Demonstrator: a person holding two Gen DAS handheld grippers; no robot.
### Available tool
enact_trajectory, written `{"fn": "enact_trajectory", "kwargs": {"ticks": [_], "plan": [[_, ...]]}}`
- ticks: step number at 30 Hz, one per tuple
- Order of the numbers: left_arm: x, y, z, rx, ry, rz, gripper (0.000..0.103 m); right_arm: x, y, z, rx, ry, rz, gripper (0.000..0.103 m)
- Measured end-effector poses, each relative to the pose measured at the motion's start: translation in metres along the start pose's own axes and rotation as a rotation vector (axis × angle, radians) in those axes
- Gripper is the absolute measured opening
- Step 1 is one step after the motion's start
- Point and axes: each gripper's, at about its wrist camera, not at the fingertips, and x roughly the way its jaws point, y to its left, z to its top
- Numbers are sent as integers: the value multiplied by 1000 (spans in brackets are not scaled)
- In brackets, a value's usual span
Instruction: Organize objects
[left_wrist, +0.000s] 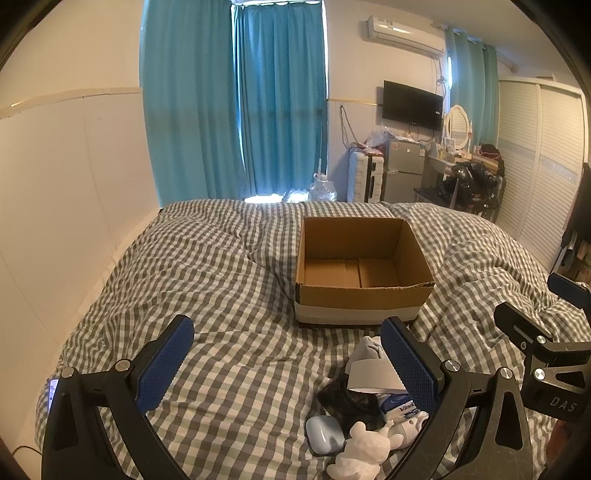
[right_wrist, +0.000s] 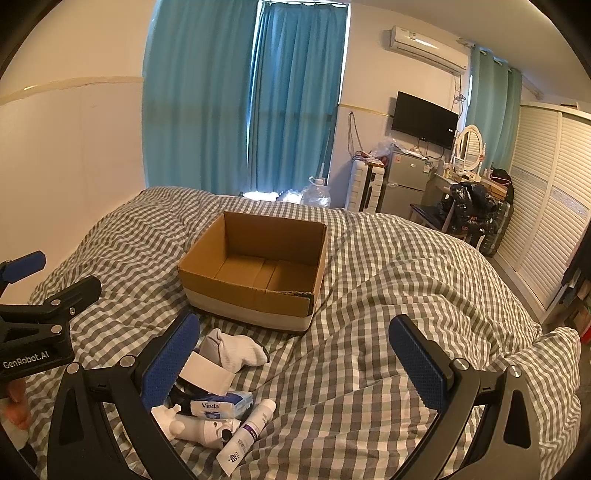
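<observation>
Left hand-held gripper (left_wrist: 286, 363): jaws spread wide, nothing between the blue pads; it hangs over the bed, and its right finger stands in front of the pile of small things at 5 o'clock in the left wrist view.
Right hand-held gripper (right_wrist: 301, 363): jaws wide apart and holding nothing; bare duvet shows between the fingers, with the pile just beside its left finger at 7 o'clock in the right wrist view.
Cardboard box (left_wrist: 364, 267): open-topped and upright on the bed, nothing inside, its near rim torn at one corner; it sits at 12 to 1 o'clock beyond the left gripper, past the pile.
Bed (left_wrist: 207, 280): covered by a rumpled grey-and-white checked duvet that carries everything.
White sock (right_wrist: 236, 349): the item of the pile nearest the box, lying loose on the duvet.
White card (right_wrist: 207, 373): leaning across a dark object, just this side of the sock.
Tissue pack (right_wrist: 221, 404): blue and white, marked Vinda, touching the card's lower edge.
Tube (right_wrist: 247, 430): white with a purple band, lying slantwise at 6 o'clock, beside the tissue pack.
White figurine (left_wrist: 364, 452): at the bottom of the pile, close to the camera.
Light blue case (left_wrist: 325, 434): rounded, touching the figurine's left side.
</observation>
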Motion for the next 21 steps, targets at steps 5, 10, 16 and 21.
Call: {"fn": "enact_trajectory", "kwargs": {"ticks": [5,10,16,21], "plan": [[-2,-1,0,2,-4,0,103,-3,0,0,0,-2,4,103],[-4,-1,1,-2,-3,3,103,-5,0,1,1,-3,10,103],[-10,0,3,-10,-22,-12,103,-8,0,3,0,-8,15,103],[-12,-2,4,-2,-22,-19,103,-12,0,5,-7,-14,16,103]]}}
